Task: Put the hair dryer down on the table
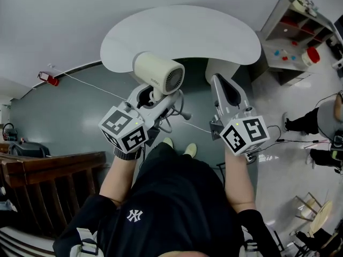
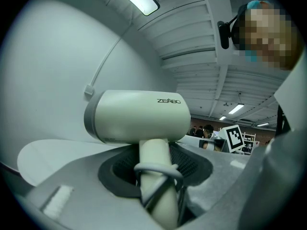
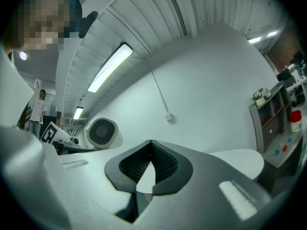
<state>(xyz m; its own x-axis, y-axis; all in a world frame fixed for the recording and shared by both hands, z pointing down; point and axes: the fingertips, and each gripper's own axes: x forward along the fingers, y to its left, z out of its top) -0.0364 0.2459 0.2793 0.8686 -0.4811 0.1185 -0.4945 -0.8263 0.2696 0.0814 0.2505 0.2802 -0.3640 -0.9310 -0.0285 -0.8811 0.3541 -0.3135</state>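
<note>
Head view shows the hair dryer [image 1: 158,73] lifted clear of the white counter [image 1: 182,31], its body over the near, scooped edge and the dark floor below its handle; the left gripper [image 1: 154,96] carries it, jaws closed on the handle, so this arm alone has the job; the right gripper [image 1: 218,82] hangs just beside it to the right, jaws brought together at the tips with nothing between them. The handle runs straight up out of the left jaws, and the body sits across them like the head of a hammer, so its long axis lies sideways to the gripper; the counter lies ahead of and beneath it, so the set-down probably calls for a short reach forward and a drop. The dryer is a stubby rounded cylinder of smooth cream plastic with a grey band at one end and a round slatted grille [image 3: 101,132] at the other, facing the right gripper; a grey cord [image 2: 158,169] loops round the handle and could snag; the jaw pads are dark and ribbed; the counter top is flat, matte and bean-shaped, so the round body may roll.
</note>
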